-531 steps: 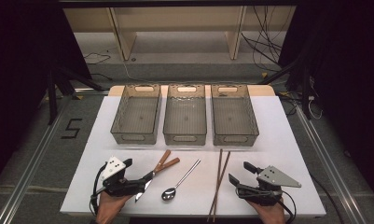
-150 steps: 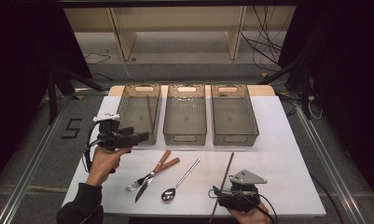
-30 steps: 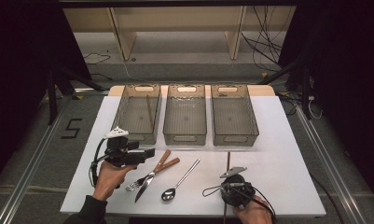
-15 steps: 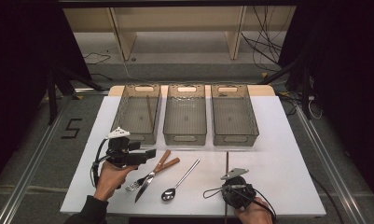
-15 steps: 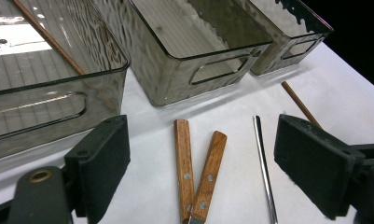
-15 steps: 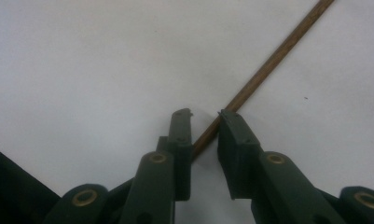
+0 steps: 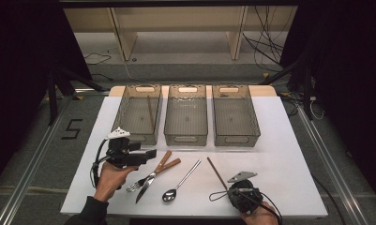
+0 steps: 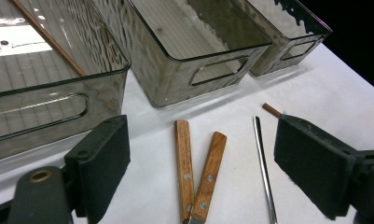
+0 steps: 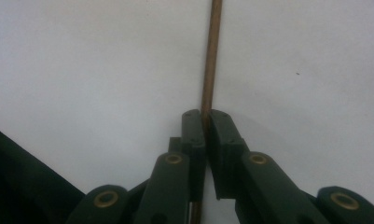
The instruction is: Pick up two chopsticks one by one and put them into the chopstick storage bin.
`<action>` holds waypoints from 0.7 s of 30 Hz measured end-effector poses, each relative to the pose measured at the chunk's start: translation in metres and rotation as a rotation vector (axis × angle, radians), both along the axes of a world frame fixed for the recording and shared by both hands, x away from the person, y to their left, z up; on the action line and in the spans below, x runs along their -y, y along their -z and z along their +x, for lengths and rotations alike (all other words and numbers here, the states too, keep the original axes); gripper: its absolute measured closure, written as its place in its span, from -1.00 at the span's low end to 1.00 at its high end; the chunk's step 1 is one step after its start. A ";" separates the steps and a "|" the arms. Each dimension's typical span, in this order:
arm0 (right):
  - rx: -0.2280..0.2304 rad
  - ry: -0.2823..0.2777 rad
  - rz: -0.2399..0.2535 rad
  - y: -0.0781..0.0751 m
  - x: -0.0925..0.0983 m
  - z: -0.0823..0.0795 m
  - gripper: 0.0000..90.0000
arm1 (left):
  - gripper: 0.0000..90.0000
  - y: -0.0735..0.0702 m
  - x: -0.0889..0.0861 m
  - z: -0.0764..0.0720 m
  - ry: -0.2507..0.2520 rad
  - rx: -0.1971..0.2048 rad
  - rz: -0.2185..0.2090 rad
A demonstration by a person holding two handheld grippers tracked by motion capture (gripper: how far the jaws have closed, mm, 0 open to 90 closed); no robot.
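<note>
The right hand-held gripper (image 9: 205, 126) has just squeezed onto the chopstick (image 7: 217, 172), which lies on the worktop (image 7: 279, 154) right of the spoon (image 7: 181, 182). Next: lift it into the left bin (image 7: 124, 108), beside its twin (image 7: 150, 112). The left hand-held gripper (image 8: 201, 168) is spread wide.

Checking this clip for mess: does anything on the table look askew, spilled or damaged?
Nothing stands out. One brown wooden chopstick lies aslant in the left clear plastic bin, the right gripper has just closed on the other chopstick, and the wooden-handled fork and knife lie crossed.
</note>
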State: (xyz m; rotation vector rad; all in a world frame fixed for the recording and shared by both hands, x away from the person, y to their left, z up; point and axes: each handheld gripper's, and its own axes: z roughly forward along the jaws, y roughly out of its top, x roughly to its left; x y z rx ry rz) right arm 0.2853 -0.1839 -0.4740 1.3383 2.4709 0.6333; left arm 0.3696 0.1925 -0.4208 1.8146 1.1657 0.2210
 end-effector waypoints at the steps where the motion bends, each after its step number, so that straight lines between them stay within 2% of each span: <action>1: 0.000 0.000 0.000 0.000 0.000 0.000 0.90 | -0.60 0.000 0.000 0.000 0.000 -0.001 0.000; 5: 0.004 0.000 -0.006 0.000 -0.001 0.000 0.91 | -0.60 0.000 0.000 0.000 0.001 -0.001 0.000; 10: -0.003 0.001 0.014 -0.001 0.001 0.001 0.91 | -0.60 0.000 0.000 0.000 -0.005 -0.001 -0.005; 17: 0.045 -0.002 0.063 -0.010 0.004 0.001 0.91 | -0.60 0.002 0.002 0.001 0.001 -0.009 -0.009; 21: 0.068 -0.005 0.069 -0.015 0.004 0.002 0.91 | -0.60 0.002 0.004 0.000 0.005 -0.012 -0.010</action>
